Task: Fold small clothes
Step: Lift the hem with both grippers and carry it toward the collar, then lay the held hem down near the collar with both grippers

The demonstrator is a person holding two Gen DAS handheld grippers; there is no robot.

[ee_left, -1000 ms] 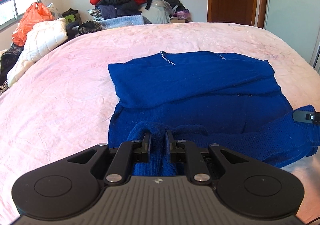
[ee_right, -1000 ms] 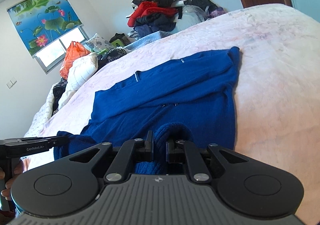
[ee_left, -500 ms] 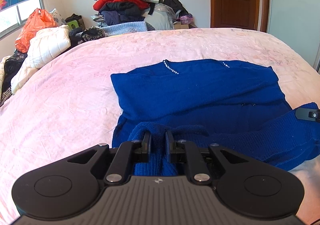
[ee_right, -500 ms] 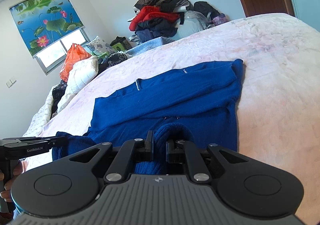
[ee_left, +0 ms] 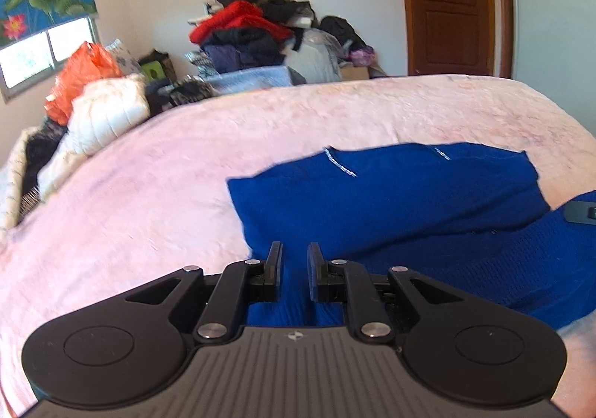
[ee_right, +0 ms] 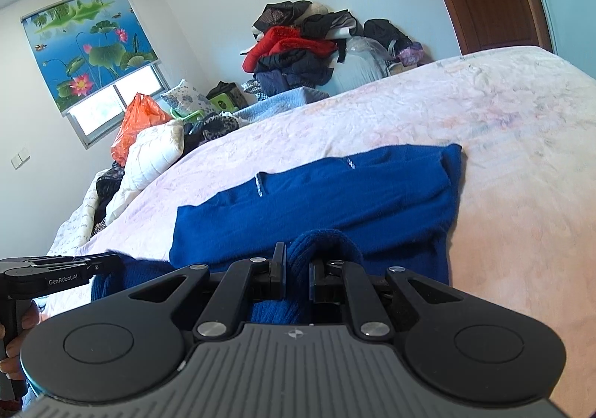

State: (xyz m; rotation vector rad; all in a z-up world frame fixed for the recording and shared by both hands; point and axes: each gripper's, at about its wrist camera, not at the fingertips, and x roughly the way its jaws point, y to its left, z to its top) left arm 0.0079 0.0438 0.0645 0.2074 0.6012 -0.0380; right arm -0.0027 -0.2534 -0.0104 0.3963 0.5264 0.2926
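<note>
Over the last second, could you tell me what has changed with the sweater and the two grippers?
Both grippers have lifted the blue sweater's near hem higher and carried it toward the neckline. The left gripper and right gripper stay clamped on the knit; nothing was released. The folded upper part still lies flat on the pink bedspread.

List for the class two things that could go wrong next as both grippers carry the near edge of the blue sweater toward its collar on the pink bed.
1. The left gripper and right gripper each pinch only a small bunch of the blue sweater; the knit could slip out partway.
2. The hem sags between the two grips, so the fold may land crooked or wrinkled on the pink bed cover.
</note>
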